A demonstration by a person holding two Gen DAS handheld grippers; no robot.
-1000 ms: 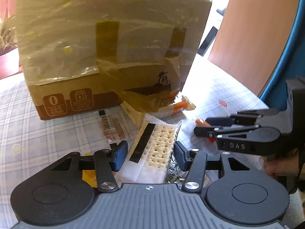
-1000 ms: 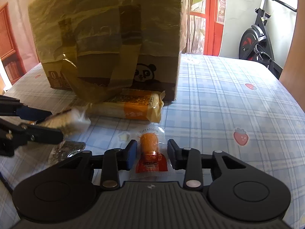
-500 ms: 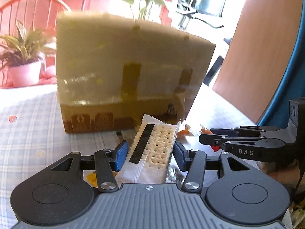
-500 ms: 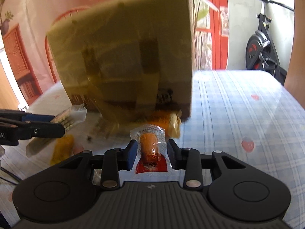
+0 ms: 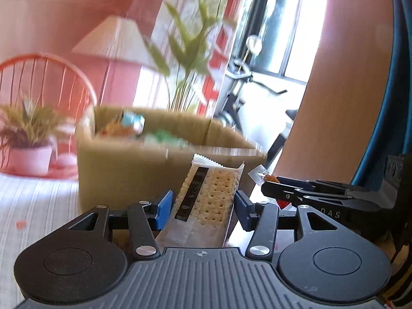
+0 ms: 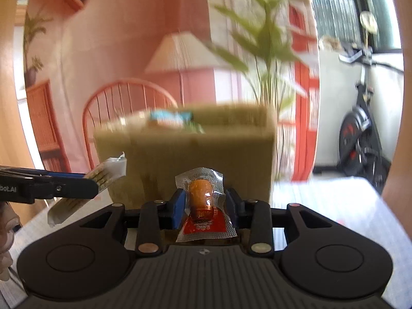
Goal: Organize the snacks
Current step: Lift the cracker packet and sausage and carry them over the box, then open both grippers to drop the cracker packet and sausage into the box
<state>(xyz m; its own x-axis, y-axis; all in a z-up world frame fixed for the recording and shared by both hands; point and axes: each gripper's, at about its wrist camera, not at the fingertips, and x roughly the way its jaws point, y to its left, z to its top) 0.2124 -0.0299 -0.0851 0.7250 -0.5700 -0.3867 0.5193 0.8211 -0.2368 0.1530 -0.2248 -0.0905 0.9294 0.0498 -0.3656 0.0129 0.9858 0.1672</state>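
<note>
Pinching a clear-wrapped cracker pack (image 5: 206,200) between its blue pads, the left gripper (image 5: 203,206) holds it off the table, tilted up toward the open cardboard box (image 5: 123,170); beside it, the right gripper (image 6: 204,203) is clenched on a small sealed packet with an orange snack (image 6: 203,206), also aloft; blurred packets lie inside the box; behind stand a chair (image 6: 128,95), a lamp (image 6: 180,54) and a leafy plant (image 6: 265,46).
</note>
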